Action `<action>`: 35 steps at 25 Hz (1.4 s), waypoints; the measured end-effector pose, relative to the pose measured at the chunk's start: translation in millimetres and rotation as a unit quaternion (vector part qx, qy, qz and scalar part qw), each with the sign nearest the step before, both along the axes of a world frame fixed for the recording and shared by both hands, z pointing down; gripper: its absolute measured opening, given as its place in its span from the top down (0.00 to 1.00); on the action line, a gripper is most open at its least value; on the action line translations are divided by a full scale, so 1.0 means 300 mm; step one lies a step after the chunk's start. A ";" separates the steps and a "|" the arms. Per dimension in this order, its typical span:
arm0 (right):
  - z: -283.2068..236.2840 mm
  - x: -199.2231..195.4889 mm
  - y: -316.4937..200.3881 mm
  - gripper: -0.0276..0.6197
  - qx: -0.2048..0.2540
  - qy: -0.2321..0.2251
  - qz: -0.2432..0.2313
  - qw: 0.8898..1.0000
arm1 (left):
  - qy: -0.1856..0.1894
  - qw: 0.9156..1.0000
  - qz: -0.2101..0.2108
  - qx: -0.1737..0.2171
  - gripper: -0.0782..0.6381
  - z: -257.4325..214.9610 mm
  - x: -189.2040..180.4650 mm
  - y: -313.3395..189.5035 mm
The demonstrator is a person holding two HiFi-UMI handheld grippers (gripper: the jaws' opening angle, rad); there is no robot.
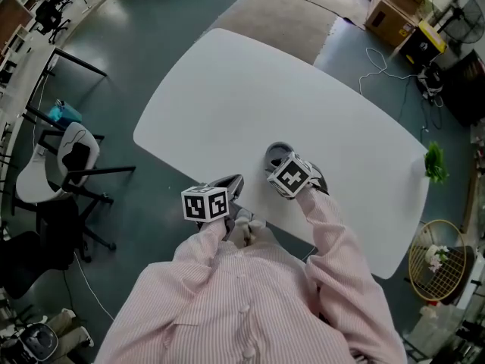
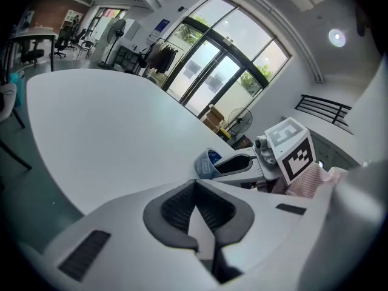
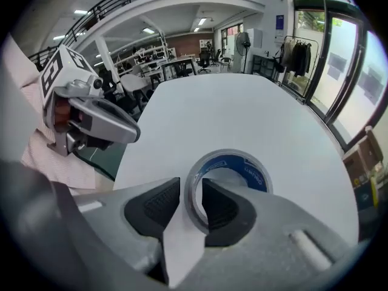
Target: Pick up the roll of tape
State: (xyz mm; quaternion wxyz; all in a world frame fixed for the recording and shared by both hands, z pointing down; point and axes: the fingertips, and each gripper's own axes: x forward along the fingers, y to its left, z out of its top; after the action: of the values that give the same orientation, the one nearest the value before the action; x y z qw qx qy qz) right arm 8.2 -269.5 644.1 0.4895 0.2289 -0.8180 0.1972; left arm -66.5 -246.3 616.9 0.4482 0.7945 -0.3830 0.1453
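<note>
A grey roll of tape (image 1: 277, 155) with a blue core lies flat on the white table (image 1: 250, 89), near its front edge. My right gripper (image 3: 191, 202) points steeply down over the tape (image 3: 242, 165), one jaw inside the hole and the other outside the near wall. A slim gap shows beside the outer pad, so the jaws stand open around the wall. In the head view this gripper (image 1: 284, 165) covers the roll's near side. My left gripper (image 1: 233, 182) hovers just left of the roll at the table edge, shut and holding nothing. The left gripper view shows the tape (image 2: 206, 164) ahead.
A white office chair (image 1: 68, 158) stands left of the table on the dark floor. A green plant (image 1: 435, 161) sits at the table's right edge, with a wire basket (image 1: 439, 260) below it. A cardboard box (image 1: 390, 14) lies far behind.
</note>
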 end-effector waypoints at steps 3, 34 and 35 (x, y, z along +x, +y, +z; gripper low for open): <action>0.007 -0.007 -0.002 0.79 -0.004 0.019 -0.022 1.000 | 0.000 1.000 -0.006 0.001 0.89 -0.002 -0.017 -0.018; -0.335 0.055 -0.155 0.88 0.045 -0.324 0.180 0.927 | -0.057 0.983 0.040 0.168 0.89 -0.279 0.083 -0.243; -0.356 0.065 -0.163 0.88 0.056 -0.337 0.186 0.921 | -0.057 0.981 0.039 0.180 0.89 -0.297 0.086 -0.254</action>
State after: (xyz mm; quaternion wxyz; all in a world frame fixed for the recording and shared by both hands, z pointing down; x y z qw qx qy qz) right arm 27.6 -318.4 537.3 0.1259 0.3240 -0.8870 0.3040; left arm -40.7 -322.5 528.0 0.2692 0.8672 -0.3961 0.1361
